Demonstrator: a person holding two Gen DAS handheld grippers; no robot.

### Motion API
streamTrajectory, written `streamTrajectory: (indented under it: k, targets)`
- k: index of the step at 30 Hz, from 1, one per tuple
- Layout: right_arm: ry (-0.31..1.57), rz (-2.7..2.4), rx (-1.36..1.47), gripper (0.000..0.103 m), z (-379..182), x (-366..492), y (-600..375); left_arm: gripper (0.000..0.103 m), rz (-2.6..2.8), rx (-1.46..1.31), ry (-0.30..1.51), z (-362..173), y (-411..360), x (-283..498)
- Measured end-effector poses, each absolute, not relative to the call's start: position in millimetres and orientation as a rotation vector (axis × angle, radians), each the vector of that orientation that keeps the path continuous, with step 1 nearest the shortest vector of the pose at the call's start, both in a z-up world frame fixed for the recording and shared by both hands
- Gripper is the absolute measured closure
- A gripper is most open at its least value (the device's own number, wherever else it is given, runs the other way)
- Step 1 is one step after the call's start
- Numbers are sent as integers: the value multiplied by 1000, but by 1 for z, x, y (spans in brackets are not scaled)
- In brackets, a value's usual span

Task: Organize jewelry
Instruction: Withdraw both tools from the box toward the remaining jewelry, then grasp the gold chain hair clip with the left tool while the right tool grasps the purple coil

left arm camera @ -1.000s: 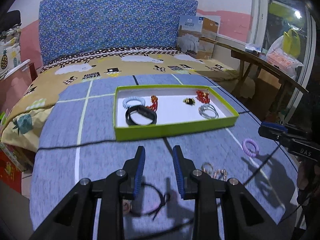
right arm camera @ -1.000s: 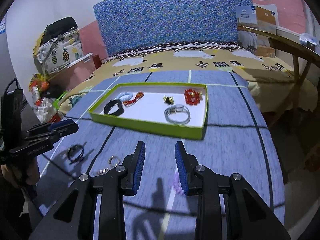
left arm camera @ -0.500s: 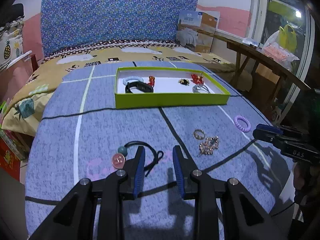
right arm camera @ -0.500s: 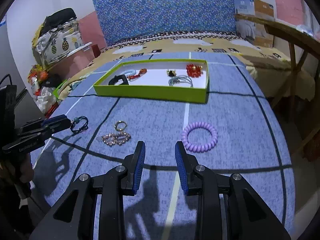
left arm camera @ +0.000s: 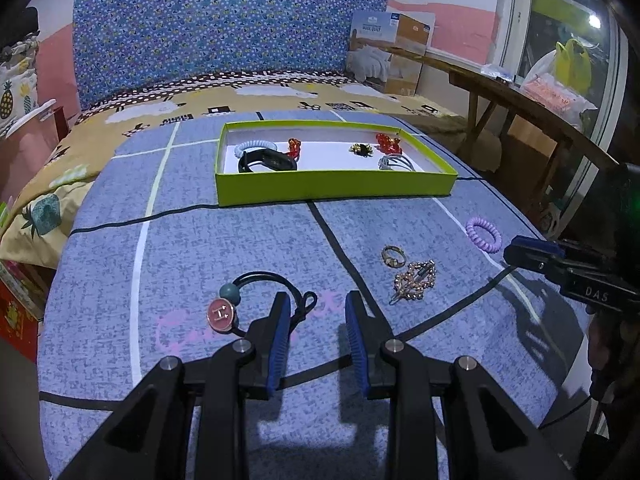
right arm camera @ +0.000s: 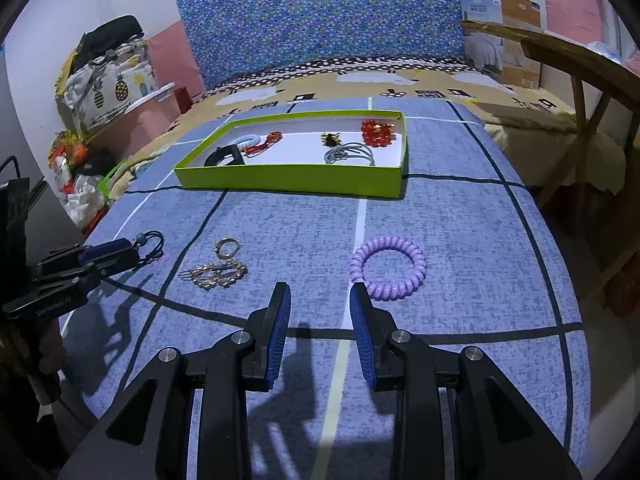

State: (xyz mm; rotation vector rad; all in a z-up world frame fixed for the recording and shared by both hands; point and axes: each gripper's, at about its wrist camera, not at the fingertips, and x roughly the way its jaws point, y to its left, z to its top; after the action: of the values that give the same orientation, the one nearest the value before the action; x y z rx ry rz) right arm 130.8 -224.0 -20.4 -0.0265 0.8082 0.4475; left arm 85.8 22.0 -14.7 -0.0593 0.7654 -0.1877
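The jewelry is split between a green tray (left arm camera: 332, 189) and the blue bedspread (left arm camera: 224, 240) it sits on. Inside the tray lie a black band (left arm camera: 267, 161), a pale blue coil tie (left arm camera: 256, 146), a small red-orange piece (left arm camera: 295, 146), a dark gold piece (left arm camera: 361, 149), a red bead cluster (left arm camera: 387, 142) and a grey ring bundle (left arm camera: 396, 162).

In the left wrist view the tray sits at 12 o'clock. Loose on the bedspread nearer the camera are a black hair tie with a pink disc (left arm camera: 222, 313) at 10 o'clock of the left gripper (left arm camera: 316, 314), a small gold ring (left arm camera: 394, 256) and a gold hair clip (left arm camera: 414, 280) at 1 o'clock, and a purple coil tie (left arm camera: 483, 234) at 2 o'clock.

The left gripper's jaws stand apart with nothing between them; the black cord runs just beside its left finger tip. The right gripper (right arm camera: 320, 302) is likewise parted and empty, low over the bedspread, with the purple coil tie just at 1 o'clock of its right finger.

Behind the bed stand a blue patterned headboard (left arm camera: 224, 28) and a cardboard box (left arm camera: 390, 52); a wooden table (left arm camera: 520, 100) is at 2 o'clock
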Motion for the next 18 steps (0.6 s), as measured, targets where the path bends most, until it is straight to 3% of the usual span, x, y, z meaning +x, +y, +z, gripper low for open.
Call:
streamTrajectory:
  k: [18]
  targets:
    - [802,351,-2,71,-20,151,-247,73,-349,26,786,-17,-24,103]
